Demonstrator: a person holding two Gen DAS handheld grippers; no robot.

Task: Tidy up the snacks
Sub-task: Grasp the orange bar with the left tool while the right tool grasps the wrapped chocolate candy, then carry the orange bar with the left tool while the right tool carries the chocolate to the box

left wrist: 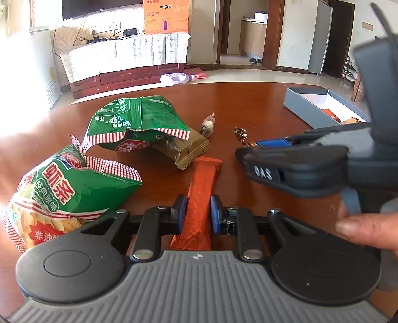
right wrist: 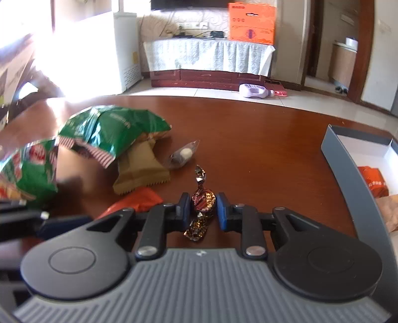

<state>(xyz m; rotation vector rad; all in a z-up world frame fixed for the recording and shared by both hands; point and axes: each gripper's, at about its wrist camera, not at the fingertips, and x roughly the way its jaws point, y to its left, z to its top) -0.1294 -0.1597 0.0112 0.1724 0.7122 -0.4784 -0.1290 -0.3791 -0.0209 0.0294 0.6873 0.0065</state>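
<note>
Left gripper [left wrist: 198,214] is pinching the orange bar [left wrist: 199,203], lying lengthwise, pointing away; right gripper [right wrist: 203,211] is clamping the toffee [right wrist: 202,200], twist ends fore-aft.

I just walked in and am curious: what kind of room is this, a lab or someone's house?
Most likely a home living room: a dark screen hangs above a cloth-draped cabinet, a doorway shows a fridge, and snacks lie on a wooden table.

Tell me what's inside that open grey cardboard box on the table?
The grey cardboard box holds an orange snack packet and a brownish wrapper; its wall and the frame edge hide the rest.
</note>
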